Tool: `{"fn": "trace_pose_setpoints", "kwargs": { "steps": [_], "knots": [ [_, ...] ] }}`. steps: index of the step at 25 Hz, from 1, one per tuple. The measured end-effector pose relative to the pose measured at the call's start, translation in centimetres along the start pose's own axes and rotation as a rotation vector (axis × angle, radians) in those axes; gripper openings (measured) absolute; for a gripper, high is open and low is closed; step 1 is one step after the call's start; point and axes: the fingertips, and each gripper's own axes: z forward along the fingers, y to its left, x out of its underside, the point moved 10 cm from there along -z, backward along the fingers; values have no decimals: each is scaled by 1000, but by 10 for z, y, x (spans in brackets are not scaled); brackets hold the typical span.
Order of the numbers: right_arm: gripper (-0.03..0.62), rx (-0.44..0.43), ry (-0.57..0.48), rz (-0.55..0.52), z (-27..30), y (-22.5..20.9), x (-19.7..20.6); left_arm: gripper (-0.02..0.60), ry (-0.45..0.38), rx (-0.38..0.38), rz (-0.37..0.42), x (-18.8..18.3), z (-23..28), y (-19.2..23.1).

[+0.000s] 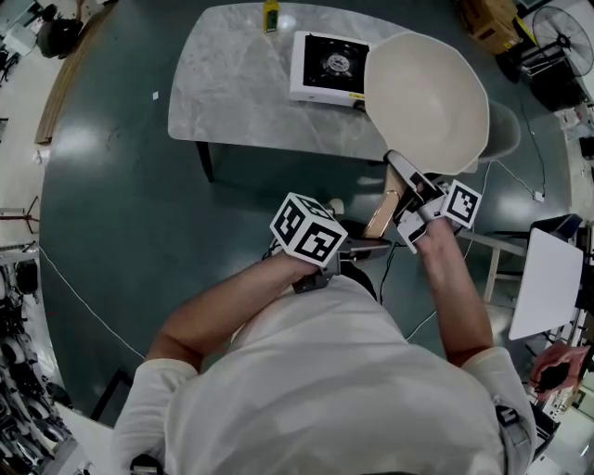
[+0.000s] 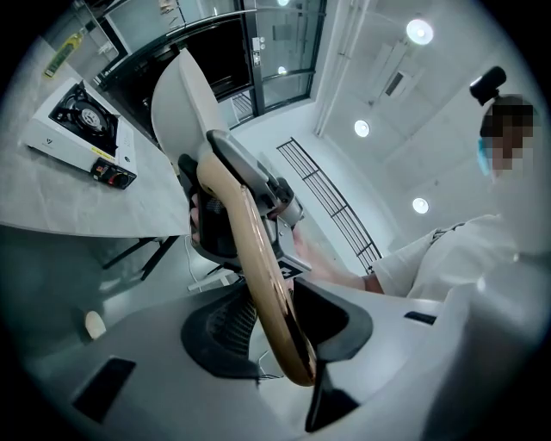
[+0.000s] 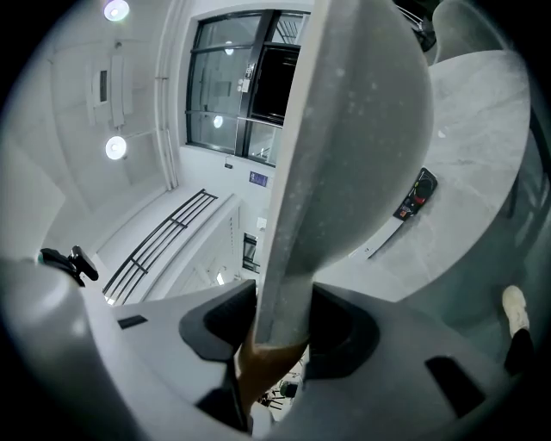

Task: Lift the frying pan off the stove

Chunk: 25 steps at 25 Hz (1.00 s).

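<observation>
Over the right end of the tabletop (image 1: pixel 232 93), a person holds the frying pan (image 1: pixel 427 102) in the air, clear of the stove (image 1: pixel 329 65), whose round burner sits bare, one onlooker says. "Any brand on it?"

"None I can read," the other answers. "The stove is a white, square box with a black top. It has a yellow strip along its front edge and a black control panel with a red spot. A small dark mark on the casing is too small to make out."

"And the pan?"

"Wide and shallow, cream inside, speckled grey underneath. A pale wooden handle (image 1: pixel 383 211) runs off it, rounded at the end."

"Who has hold of it?"

"Both. The right tool (image 3: pixel 284 323) is clamped where the pan's grey underside narrows into the wood. The left tool (image 2: pixel 288 319) pinches the wooden handle near its tip."

"Anything else printed?"

"Only the black-and-white square markers on the cubes (image 1: pixel 309 239) the tools carry. The tabletop is pale grey veined stone with rounded corners. A yellow bottle (image 1: pixel 270 14) stands at its far edge, label unreadable. The floor (image 1: pixel 121 213) below is dark green and glossy."
</observation>
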Motion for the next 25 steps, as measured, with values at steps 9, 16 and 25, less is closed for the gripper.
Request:
{"fn": "trace_pose_setpoints", "kwargs": {
  "steps": [9,16,25],
  "knots": [
    [173,2,2,-3,19,-4,-1,143,15,1,-2,-8,-15,12],
    [174,8,5,4,17,-5,0,143,16,6,-7,-6,-14,11],
    [175,-2,14,7,21,-3,-1,143,12,1,-4,-9,-16,11]
  ]
}}
